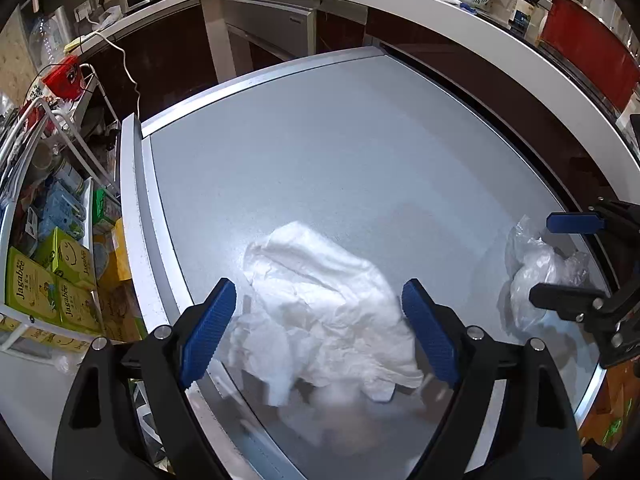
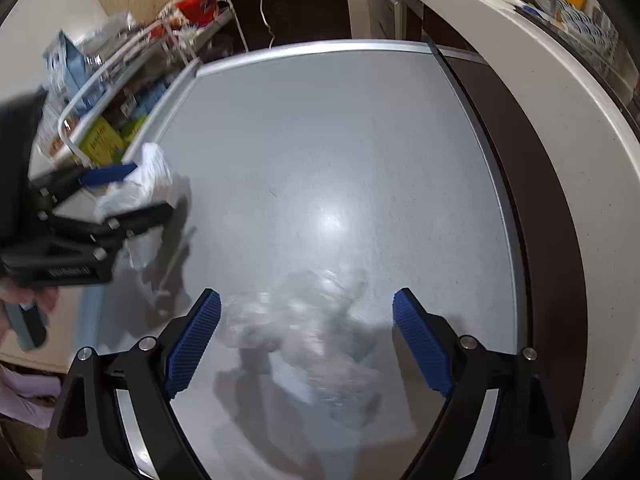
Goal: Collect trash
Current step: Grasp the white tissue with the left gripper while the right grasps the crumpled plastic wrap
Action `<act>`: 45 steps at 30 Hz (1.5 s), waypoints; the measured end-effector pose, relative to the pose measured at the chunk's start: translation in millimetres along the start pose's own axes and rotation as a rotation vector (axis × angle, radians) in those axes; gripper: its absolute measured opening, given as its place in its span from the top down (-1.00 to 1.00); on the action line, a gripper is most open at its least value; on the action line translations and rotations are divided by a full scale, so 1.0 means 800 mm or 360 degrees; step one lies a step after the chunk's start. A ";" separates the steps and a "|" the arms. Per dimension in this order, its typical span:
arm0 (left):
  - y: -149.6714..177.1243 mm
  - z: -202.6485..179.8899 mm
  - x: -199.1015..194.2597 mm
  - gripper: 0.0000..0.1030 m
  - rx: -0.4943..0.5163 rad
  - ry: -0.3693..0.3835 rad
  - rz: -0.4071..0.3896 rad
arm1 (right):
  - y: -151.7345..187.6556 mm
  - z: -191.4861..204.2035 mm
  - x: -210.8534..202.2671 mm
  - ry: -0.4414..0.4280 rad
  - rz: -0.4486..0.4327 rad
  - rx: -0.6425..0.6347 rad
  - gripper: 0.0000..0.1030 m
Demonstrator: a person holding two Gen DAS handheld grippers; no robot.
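Observation:
A crumpled white paper towel (image 1: 320, 304) lies on the grey table (image 1: 320, 152), between the open blue-padded fingers of my left gripper (image 1: 318, 296); whether they touch it I cannot tell. A clear crumpled plastic bag (image 1: 536, 268) lies at the right, between the fingers of my right gripper (image 1: 560, 256). In the right wrist view the plastic bag (image 2: 312, 340) is blurred and lies between the open fingers of my right gripper (image 2: 306, 304). My left gripper (image 2: 120, 192) shows at the left there, around the paper towel (image 2: 144, 184).
A white wire rack (image 1: 48, 208) with green snack boxes (image 1: 44, 280) stands left of the table. A white counter (image 1: 460, 24) with dishes and a red pot (image 1: 588, 52) curves behind and right. A dark gap runs between table (image 2: 320, 140) and counter (image 2: 560, 128).

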State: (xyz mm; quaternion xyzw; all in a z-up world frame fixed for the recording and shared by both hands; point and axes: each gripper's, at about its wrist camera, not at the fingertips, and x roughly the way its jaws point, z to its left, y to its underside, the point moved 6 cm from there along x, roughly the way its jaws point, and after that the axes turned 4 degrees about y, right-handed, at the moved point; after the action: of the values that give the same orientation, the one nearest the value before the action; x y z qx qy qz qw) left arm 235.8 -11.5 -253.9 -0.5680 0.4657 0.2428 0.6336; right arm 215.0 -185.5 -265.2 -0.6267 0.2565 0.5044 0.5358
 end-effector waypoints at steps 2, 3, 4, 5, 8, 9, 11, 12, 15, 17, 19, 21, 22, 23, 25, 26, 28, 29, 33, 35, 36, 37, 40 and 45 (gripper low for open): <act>0.001 -0.002 0.003 -0.67 -0.0006 0.0015 0.0011 | 0.004 0.003 0.005 0.0001 0.0013 -0.0017 -0.68; 0.002 -0.003 0.006 -0.67 -0.0011 0.0021 0.0024 | 0.007 0.003 0.006 -0.0011 0.0024 -0.0013 -0.67; 0.003 -0.004 0.008 -0.67 -0.0014 0.0021 0.0032 | 0.008 0.005 0.009 -0.0026 0.0035 -0.0005 -0.63; 0.004 -0.006 0.008 -0.67 -0.0016 0.0028 0.0032 | 0.008 0.007 0.011 -0.0033 0.0040 -0.0004 -0.60; 0.005 -0.011 0.006 -0.67 -0.0002 0.0034 0.0017 | 0.012 0.014 0.014 -0.0042 0.0052 -0.0027 -0.37; 0.006 -0.012 0.005 -0.67 0.0011 0.0023 0.0017 | 0.013 0.016 0.014 -0.0049 0.0060 -0.0029 -0.31; 0.009 -0.013 0.004 -0.67 0.0021 0.0010 0.0029 | 0.014 0.019 0.013 -0.0053 0.0061 -0.0041 -0.26; 0.010 -0.014 0.002 -0.67 0.0019 0.0020 0.0024 | 0.014 0.021 0.014 -0.0054 0.0067 -0.0045 -0.26; 0.009 -0.013 -0.004 -0.67 -0.0006 0.0048 0.0009 | 0.019 0.018 0.008 -0.0053 0.0055 -0.0029 -0.34; 0.010 -0.012 -0.003 -0.67 -0.0019 0.0071 0.0020 | 0.021 0.018 0.007 -0.0056 0.0054 -0.0030 -0.35; 0.013 -0.012 0.004 -0.67 -0.0020 0.0059 0.0065 | 0.024 0.018 0.008 -0.0038 0.0064 -0.0046 -0.35; 0.017 -0.014 0.008 -0.67 0.0008 0.0026 0.0084 | 0.026 0.018 0.007 -0.0030 0.0064 -0.0056 -0.35; 0.017 -0.016 0.009 -0.67 0.0017 0.0010 0.0080 | 0.027 0.019 0.006 -0.0042 0.0058 -0.0056 -0.35; 0.017 -0.017 0.009 -0.67 0.0026 0.0001 0.0070 | 0.028 0.019 0.005 -0.0057 0.0053 -0.0056 -0.33; 0.019 -0.017 0.010 -0.67 0.0011 0.0041 0.0065 | 0.030 0.021 0.005 -0.0091 0.0052 -0.0060 -0.08; 0.019 -0.017 0.010 -0.65 0.0000 0.0056 0.0069 | 0.029 0.021 0.005 -0.0104 0.0051 -0.0063 -0.03; 0.020 -0.016 0.011 -0.39 -0.0031 0.0097 0.0076 | 0.029 0.022 0.003 -0.0136 0.0055 -0.0059 0.11; 0.020 -0.015 0.011 -0.29 -0.0051 0.0124 0.0086 | 0.029 0.023 0.002 -0.0141 0.0053 -0.0060 0.12; 0.021 -0.011 0.006 -0.16 -0.0119 0.0176 0.0079 | 0.030 0.024 -0.003 -0.0141 0.0036 -0.0054 0.15; 0.021 -0.010 0.000 -0.09 -0.0130 0.0184 0.0064 | 0.030 0.024 -0.006 -0.0148 0.0030 -0.0038 0.15; 0.022 -0.009 -0.003 -0.09 -0.0129 0.0180 0.0057 | 0.030 0.023 -0.007 -0.0148 0.0027 -0.0034 0.15; 0.022 -0.009 -0.005 -0.06 -0.0129 0.0177 0.0053 | 0.031 0.023 -0.008 -0.0155 0.0025 -0.0029 0.15; 0.027 -0.009 -0.011 -0.02 -0.0146 0.0184 0.0045 | 0.033 0.020 -0.009 -0.0149 0.0025 -0.0002 0.15; 0.038 -0.007 -0.017 -0.02 -0.0178 0.0183 0.0039 | 0.039 0.021 -0.008 -0.0132 0.0023 0.0020 0.18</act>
State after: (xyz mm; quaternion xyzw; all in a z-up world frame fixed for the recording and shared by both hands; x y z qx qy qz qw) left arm 202.4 -6.6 -257.1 -0.6098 0.4939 0.2433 0.5701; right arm 179.6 -180.5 -270.6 -0.6001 0.2417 0.5320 0.5463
